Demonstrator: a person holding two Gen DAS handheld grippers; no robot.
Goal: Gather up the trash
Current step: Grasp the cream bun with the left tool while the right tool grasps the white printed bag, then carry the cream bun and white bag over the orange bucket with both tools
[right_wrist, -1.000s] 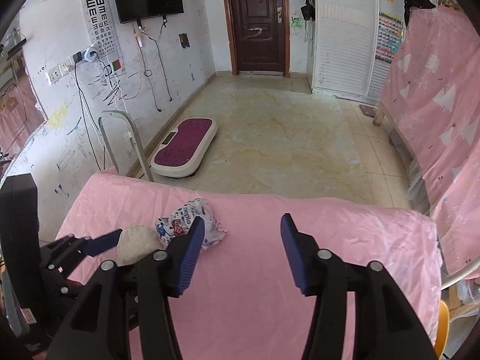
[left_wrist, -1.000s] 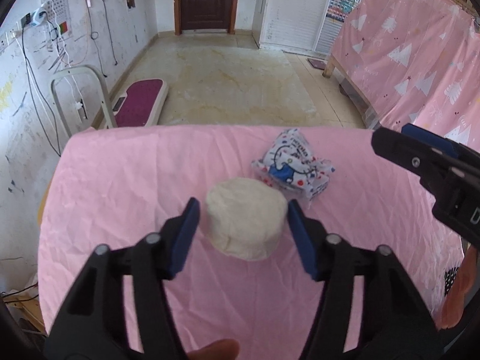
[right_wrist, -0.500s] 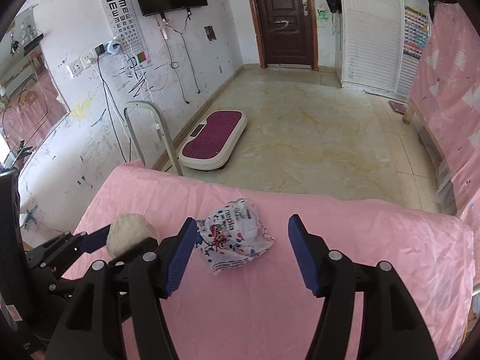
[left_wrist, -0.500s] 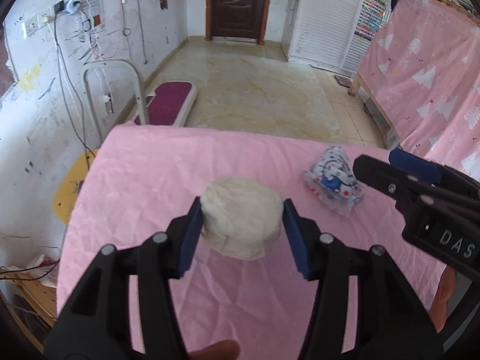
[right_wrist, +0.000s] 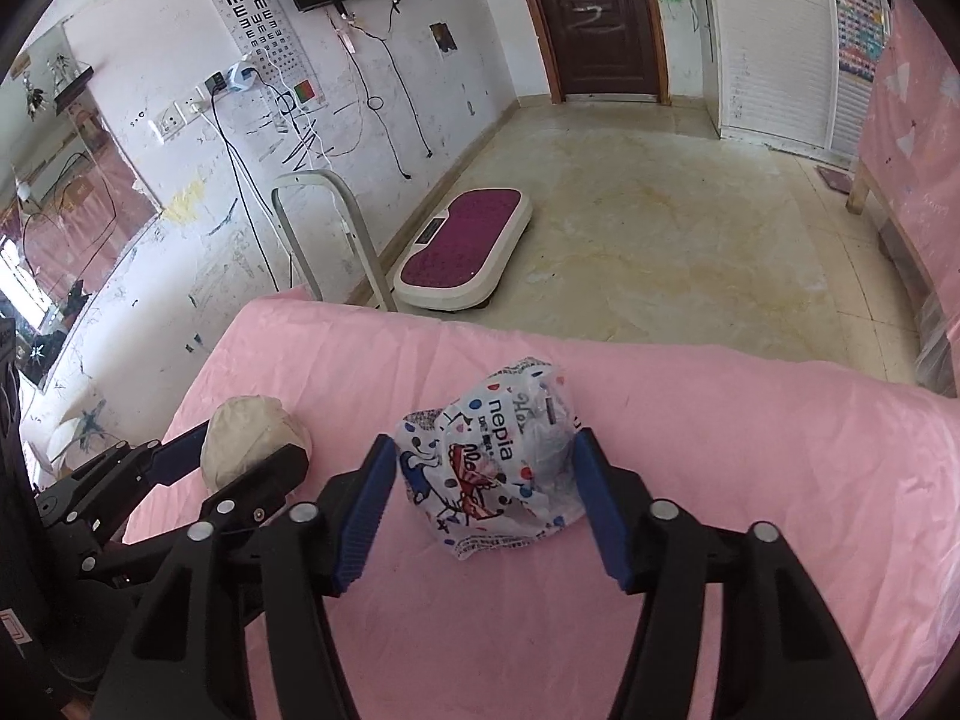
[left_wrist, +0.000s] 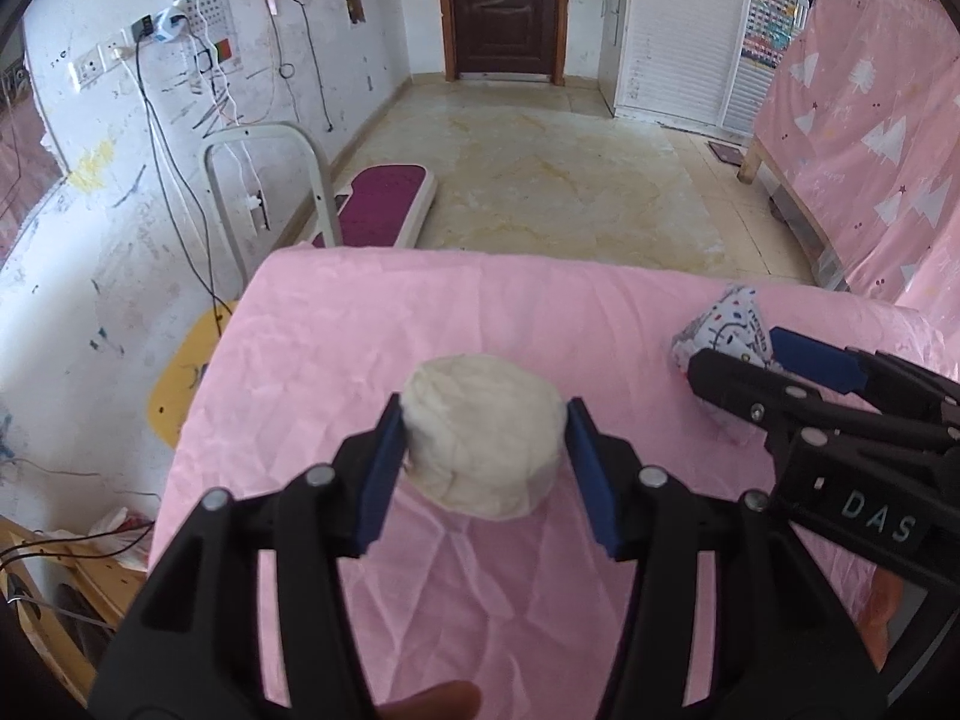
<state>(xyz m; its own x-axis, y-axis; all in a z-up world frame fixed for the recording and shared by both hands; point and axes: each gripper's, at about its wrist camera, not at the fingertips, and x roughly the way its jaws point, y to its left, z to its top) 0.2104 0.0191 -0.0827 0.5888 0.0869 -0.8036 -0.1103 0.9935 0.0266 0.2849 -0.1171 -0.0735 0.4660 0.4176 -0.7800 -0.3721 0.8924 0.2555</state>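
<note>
A white crumpled paper wad [left_wrist: 483, 435] sits between the blue pads of my left gripper [left_wrist: 483, 420], which is shut on it and holds it over the pink table [left_wrist: 336, 324]. The wad also shows in the right wrist view [right_wrist: 252, 429]. A printed plastic tissue wrapper [right_wrist: 498, 462] lies on the cloth between the fingers of my right gripper [right_wrist: 486, 462], which is open around it with its pads close to both sides. The wrapper shows at the right of the left wrist view [left_wrist: 729, 324], partly hidden behind the right gripper's fingers [left_wrist: 810, 354].
The table's far edge drops to a tiled floor. A white and purple platform [right_wrist: 462, 258] and a white metal frame [right_wrist: 324, 228] stand on the floor beyond it. Pink patterned cloth [left_wrist: 870, 120] hangs at the right. A yellow stool [left_wrist: 180, 372] stands left of the table.
My left gripper closed on the paper wad and carried it left. My right gripper moved forward until the wrapper lies between its fingers.
</note>
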